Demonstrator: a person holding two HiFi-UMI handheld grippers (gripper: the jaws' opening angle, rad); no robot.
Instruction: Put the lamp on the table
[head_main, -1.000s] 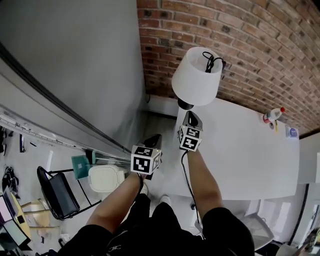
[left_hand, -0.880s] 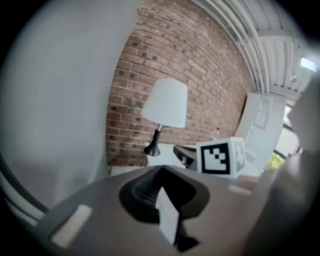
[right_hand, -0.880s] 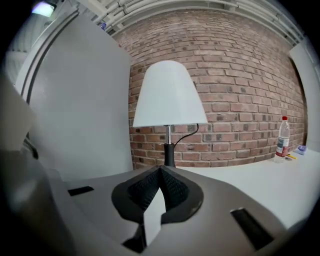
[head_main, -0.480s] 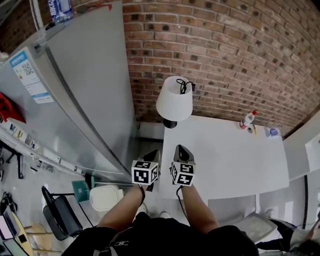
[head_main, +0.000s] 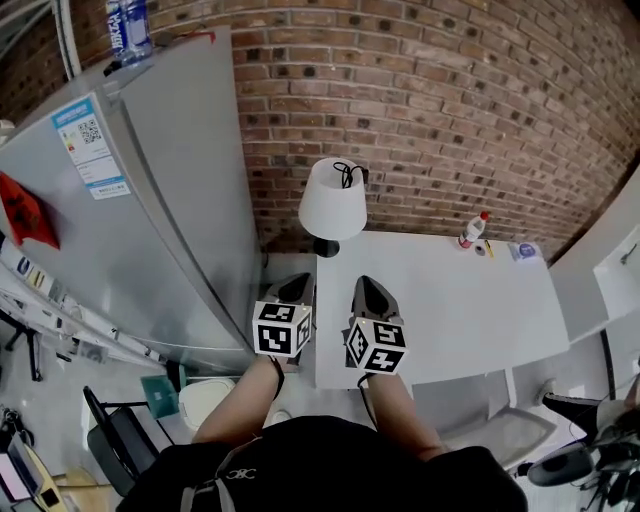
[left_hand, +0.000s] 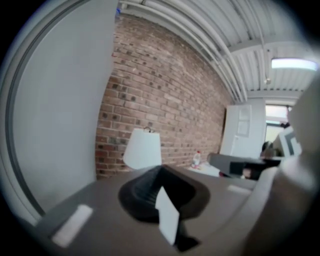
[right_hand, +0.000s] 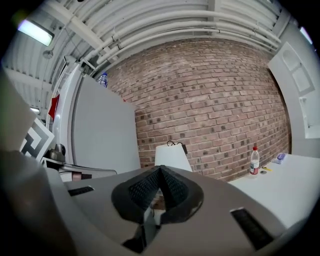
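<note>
White table (head_main: 450, 300) by brick wall (head_main: 450, 120) carries lamp (head_main: 331, 198); left tongs (head_main: 293, 289), right tongs (head_main: 369, 291) together, empty.

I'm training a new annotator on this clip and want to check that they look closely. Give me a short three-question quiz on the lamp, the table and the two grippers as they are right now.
1. True or false: the lamp stands on the table, at its far left corner.
2. Pick one. The left gripper and the right gripper are:
A. both shut, with nothing between the fingers
B. both shut on the lamp
C. left open, right shut
3. In one word: what small thing with a red cap stands at the table's far edge, to the right of the lamp?

Key
1. True.
2. A.
3. A bottle.
</note>
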